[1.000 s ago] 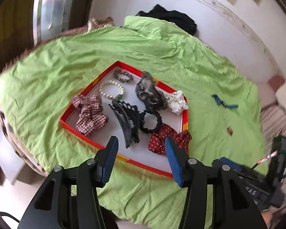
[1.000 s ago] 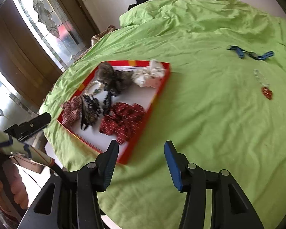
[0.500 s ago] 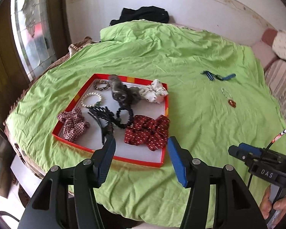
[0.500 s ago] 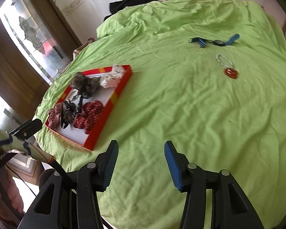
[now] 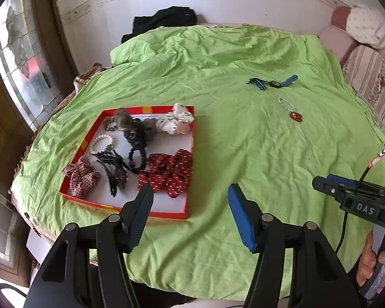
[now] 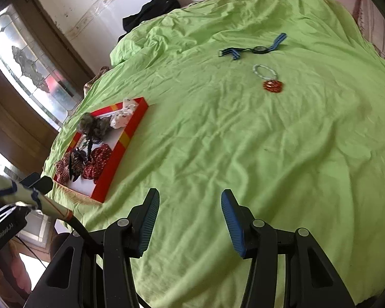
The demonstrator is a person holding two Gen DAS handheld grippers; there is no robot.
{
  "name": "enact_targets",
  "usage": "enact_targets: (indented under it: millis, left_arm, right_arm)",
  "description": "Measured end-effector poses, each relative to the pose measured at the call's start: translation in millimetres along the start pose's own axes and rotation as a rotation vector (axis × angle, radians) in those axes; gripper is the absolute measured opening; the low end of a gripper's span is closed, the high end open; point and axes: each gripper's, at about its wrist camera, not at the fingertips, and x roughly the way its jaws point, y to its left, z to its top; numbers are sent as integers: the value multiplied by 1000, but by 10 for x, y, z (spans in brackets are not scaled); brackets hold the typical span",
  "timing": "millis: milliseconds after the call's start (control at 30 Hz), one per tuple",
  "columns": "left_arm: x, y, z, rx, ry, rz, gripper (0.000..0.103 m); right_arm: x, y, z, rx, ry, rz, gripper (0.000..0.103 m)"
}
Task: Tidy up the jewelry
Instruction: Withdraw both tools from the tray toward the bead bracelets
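Bed covered by a rumpled lime-green cotton sheet (image 6: 243, 141), seen from both wrist cameras. Landmark: the shallow red-rimmed cardboard tray with a white floor (image 5: 190, 159), lying at the left of the sheet.

Inside the tray: a red white-dotted fabric scrunchie (image 5: 169, 174) against its near right corner, a checked maroon fabric scrunchie (image 5: 80, 178) at its near left corner, a black plastic claw clip (image 5: 113, 166) between them, a white pearl-bead bracelet (image 5: 102, 143) behind the clip, a black bead string (image 5: 137, 151) at the middle, and a cream printed scrunchie (image 5: 175, 122) at the far right corner.

Outside the tray, well to its right and farther back: a pale bead loop carrying a round red beaded pendant (image 6: 269, 79), and behind it a blue ribbed strap with a dark ring (image 6: 254, 48), its long axis running across the view.

The left tool (image 5: 190, 200) hangs over the tray's near right corner, fingers spread and empty. The right tool (image 6: 190, 205) hangs over bare sheet to the right of the tray, likewise spread and empty.

The pendant loop lies ahead of the right tool and slightly to its right, with nothing between. The right tool appears the nearer, so it probably makes the next pickup. The loop is thin, flexible and flat on soft cloth, so a pinch may catch sheet with beads.
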Motion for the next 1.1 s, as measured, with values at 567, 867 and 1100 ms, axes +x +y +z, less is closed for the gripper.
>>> enact_targets:
  millis: [567,867,1100]
  left_arm:
    - [280,-316,17,41,77,-40,62]
    - [564,-441,52,19,114,-115,62]
    - [810,-500,95,33,134,-149,62]
  right_arm:
    - [42,-612,63,82,-4,-66,54]
    - [338,-1001,602,65,-53,-189,54]
    - [743,-1288,1363,107,-69,-210,45]
